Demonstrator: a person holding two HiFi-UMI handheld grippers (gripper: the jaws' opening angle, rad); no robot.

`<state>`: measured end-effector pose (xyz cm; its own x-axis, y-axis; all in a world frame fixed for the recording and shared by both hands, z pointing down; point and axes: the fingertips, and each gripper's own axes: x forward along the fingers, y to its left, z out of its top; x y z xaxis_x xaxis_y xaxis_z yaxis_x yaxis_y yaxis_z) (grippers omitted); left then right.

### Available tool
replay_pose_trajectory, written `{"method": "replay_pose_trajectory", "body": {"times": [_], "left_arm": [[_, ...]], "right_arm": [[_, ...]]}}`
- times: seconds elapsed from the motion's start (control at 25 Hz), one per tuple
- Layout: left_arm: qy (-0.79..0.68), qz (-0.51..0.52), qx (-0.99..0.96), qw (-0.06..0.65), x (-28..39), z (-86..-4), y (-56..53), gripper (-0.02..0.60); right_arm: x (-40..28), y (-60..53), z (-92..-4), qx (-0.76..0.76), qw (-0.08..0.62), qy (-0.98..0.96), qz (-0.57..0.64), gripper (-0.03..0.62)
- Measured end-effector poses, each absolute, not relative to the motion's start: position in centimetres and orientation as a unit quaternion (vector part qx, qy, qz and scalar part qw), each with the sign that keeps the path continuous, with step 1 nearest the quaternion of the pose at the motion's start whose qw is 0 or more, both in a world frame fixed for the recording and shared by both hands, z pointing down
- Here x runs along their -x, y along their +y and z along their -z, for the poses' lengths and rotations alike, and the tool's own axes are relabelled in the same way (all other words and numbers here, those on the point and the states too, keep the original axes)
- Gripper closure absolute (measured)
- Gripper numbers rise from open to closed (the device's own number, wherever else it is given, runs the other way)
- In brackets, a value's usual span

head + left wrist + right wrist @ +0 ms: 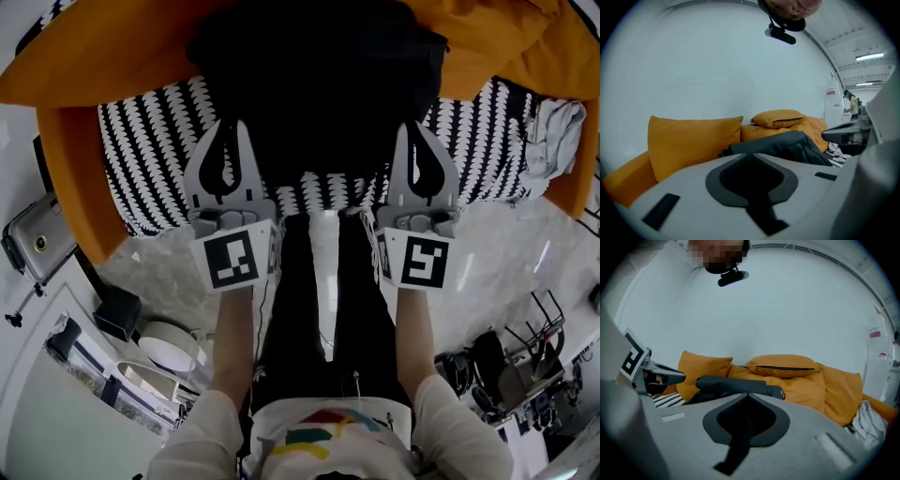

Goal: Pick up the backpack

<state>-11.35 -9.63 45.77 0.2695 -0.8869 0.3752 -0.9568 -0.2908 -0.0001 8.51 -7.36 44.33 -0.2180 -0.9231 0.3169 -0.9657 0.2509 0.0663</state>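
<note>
Surface and room: an orange sofa [70, 178] stands against a plain white wall [717, 61]. Its seat carries a black-and-white patterned cover [150, 159]. The floor [506, 244] is pale and marbled.

Task item: the black backpack [319, 75] lies on the sofa seat, ahead of both pairs of jaws and between them. Whether the jaw tips touch it cannot be determined.

Grippers: the left gripper [232, 127] has its jaws pressed together with nothing between them. The right gripper [413, 129] is in the same condition.

Differences between views: the right gripper view alone shows a zipped cushion [783, 366] beyond its jaws, a crumpled pale cloth [869, 423] to the right of them, and a dark padded part of the backpack just past the jaw tips. The left gripper view shows a square cushion [689, 140] to the left of its jaws.

Writing: a red-and-white notice [875, 333] on the wall is too small to read. Each marker cube [232, 258] bears black square patterns only.
</note>
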Motion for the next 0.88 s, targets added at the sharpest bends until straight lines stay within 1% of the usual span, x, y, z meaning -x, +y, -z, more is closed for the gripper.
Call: {"method": "replay_pose_trajectory", "body": {"times": [0.04, 0.08, 0.12, 0.16, 0.24, 0.32, 0.36, 0.52, 0.68, 0.88], "left_arm": [[-0.584, -0.15, -0.789, 0.118, 11.5, -45.8, -9.9, 0.55], [-0.584, -0.147, -0.789, 0.126, 11.7, -46.1, -10.2, 0.494], [-0.583, -0.147, -0.787, 0.136, 11.8, -46.5, -10.5, 0.418], [-0.582, -0.152, -0.785, 0.147, 12.0, -47.3, -10.7, 0.404], [-0.579, -0.164, -0.781, 0.165, 12.3, -49.3, -10.9, 0.358], [-0.574, -0.17, -0.78, 0.18, 12.4, -51.2, -10.9, 0.319], [-0.572, -0.174, -0.779, 0.188, 12.5, -52.2, -10.9, 0.31], [-0.568, -0.209, -0.764, 0.222, 13.1, -56.0, -10.7, 0.298], [-0.564, -0.217, -0.746, 0.281, 13.5, -59.3, -10.9, 0.273], [-0.56, -0.223, -0.745, 0.286, 13.7, -60.4, -12.1, 0.268]], "right_arm": [[-8.6, -7.5, -44.8, -0.605, 0.142, -0.777, -0.096, 0.589], [-8.7, -7.7, -45.5, -0.601, 0.138, -0.778, -0.125, 0.504], [-8.8, -7.8, -46.2, -0.597, 0.136, -0.776, -0.152, 0.359], [-9.2, -7.9, -47.0, -0.598, 0.139, -0.77, -0.172, 0.325], [-10.2, -7.8, -48.3, -0.611, 0.154, -0.753, -0.192, 0.28], [-11.1, -7.6, -49.5, -0.621, 0.166, -0.736, -0.21, 0.262], [-11.4, -7.5, -50.0, -0.624, 0.17, -0.73, -0.222, 0.26], [-11.8, -7.1, -52.4, -0.622, 0.197, -0.715, -0.251, 0.26], [-12.2, -7.2, -54.8, -0.611, 0.223, -0.709, -0.272, 0.231], [-12.5, -7.7, -56.6, -0.605, 0.213, -0.703, -0.308, 0.228]]}}
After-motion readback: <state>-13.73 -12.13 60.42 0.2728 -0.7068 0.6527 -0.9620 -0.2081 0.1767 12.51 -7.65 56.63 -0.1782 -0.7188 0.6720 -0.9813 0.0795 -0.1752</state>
